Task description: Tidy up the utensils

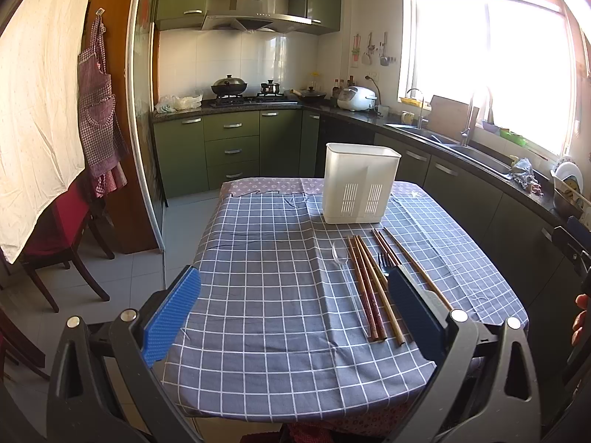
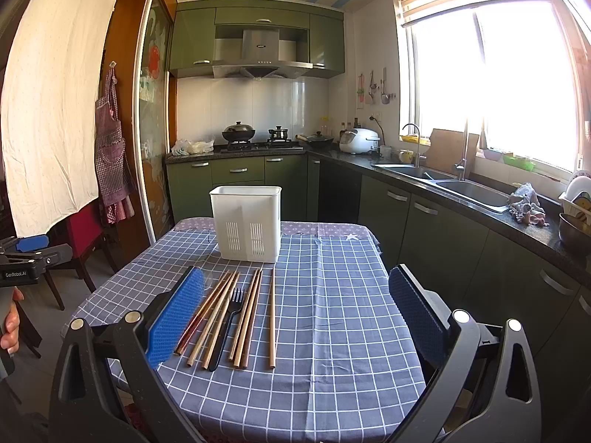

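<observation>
A white plastic utensil holder (image 1: 361,182) (image 2: 245,223) stands upright at the far side of the table. In front of it lie several wooden chopsticks (image 1: 369,291) (image 2: 255,319), a black fork (image 1: 384,262) (image 2: 229,323) and a clear plastic spoon (image 1: 341,258). My left gripper (image 1: 293,317) is open and empty, above the near table edge, left of the utensils. My right gripper (image 2: 295,317) is open and empty, hovering over the table just right of the utensils; its left pad (image 2: 177,317) hides the spoon.
The table has a blue checked cloth (image 1: 266,295) (image 2: 332,313). Green kitchen cabinets (image 1: 229,144), a stove and a sink counter (image 2: 461,188) run behind and to the right. A red chair (image 1: 62,232) stands at the left. The left gripper also shows at the left edge of the right wrist view (image 2: 29,254).
</observation>
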